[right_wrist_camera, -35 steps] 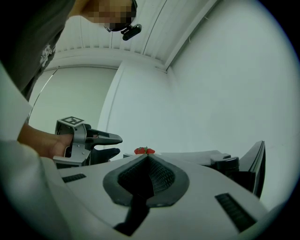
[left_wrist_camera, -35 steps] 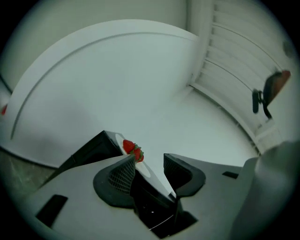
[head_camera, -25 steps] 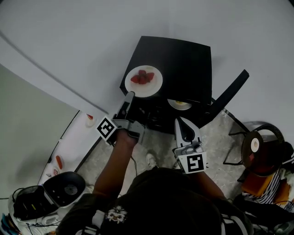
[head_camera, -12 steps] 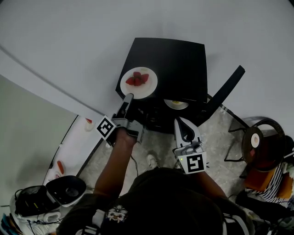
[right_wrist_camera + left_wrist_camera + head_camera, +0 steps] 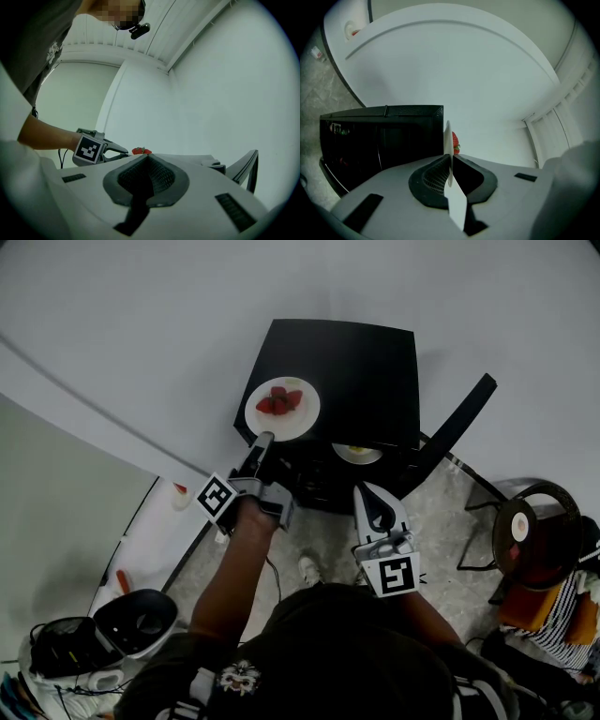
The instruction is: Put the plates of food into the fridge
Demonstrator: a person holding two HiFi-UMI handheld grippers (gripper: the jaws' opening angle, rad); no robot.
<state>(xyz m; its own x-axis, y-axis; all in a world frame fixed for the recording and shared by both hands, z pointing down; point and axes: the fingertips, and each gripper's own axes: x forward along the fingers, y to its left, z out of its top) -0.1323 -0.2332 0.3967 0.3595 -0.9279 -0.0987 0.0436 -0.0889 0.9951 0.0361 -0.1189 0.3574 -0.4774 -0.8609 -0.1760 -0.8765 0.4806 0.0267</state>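
Observation:
A white plate of strawberries rests on top of the black mini fridge. My left gripper reaches to its near rim. Its jaws have just been closing, and the pads now press on the plate rim, seen edge-on with a strawberry behind it. The fridge door stands swung open to the right. Inside sits a second plate with yellow food. My right gripper hovers before the opening, shut and empty. From the right gripper view, the strawberries show just past its tips.
A dark chair with a round seat stands at the right, beside striped cloth. A white counter at the left carries small food items, and a black cooker sits at its near end.
The left gripper's jaws have closed onto the near rim of the strawberry plate. The right gripper has hardly moved.

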